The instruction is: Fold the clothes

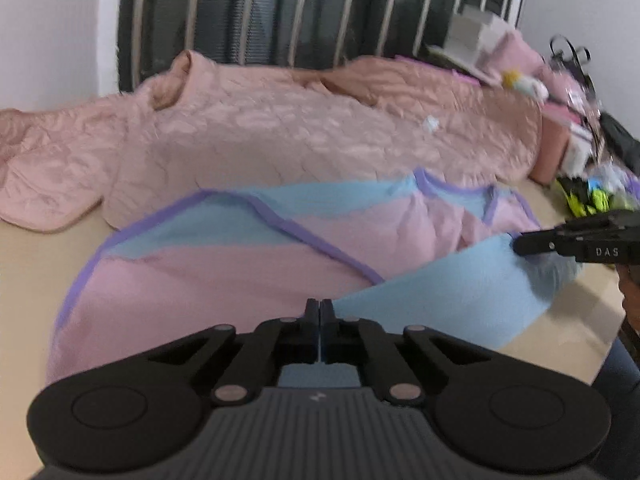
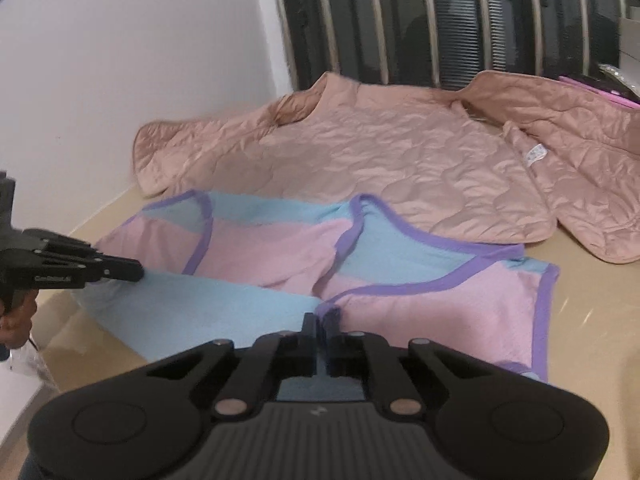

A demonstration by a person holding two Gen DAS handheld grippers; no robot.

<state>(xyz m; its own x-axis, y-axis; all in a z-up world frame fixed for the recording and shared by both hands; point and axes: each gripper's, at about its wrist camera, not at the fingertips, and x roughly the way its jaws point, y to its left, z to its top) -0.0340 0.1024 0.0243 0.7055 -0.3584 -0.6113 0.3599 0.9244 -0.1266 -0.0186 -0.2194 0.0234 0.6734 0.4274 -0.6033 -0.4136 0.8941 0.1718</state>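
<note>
A pink and light-blue garment with purple trim point(image 1: 248, 268) lies on the beige table, also in the right wrist view point(image 2: 440, 308). Its blue hem band point(image 1: 452, 300) is lifted and folded over towards the collar. My left gripper point(image 1: 321, 305) is shut on the blue hem at one end; it shows at the left of the right wrist view point(image 2: 136, 274). My right gripper point(image 2: 320, 320) is shut on the hem near its purple-trimmed corner, and shows at the right of the left wrist view point(image 1: 518, 242).
A quilted peach-pink jacket point(image 1: 280, 128) lies spread behind the garment, against a dark barred window point(image 1: 304, 8). Boxes and pink clutter point(image 1: 560, 92) stand at the far right. The beige table point(image 2: 592, 340) ends at a white wall point(image 2: 120, 60) on the left.
</note>
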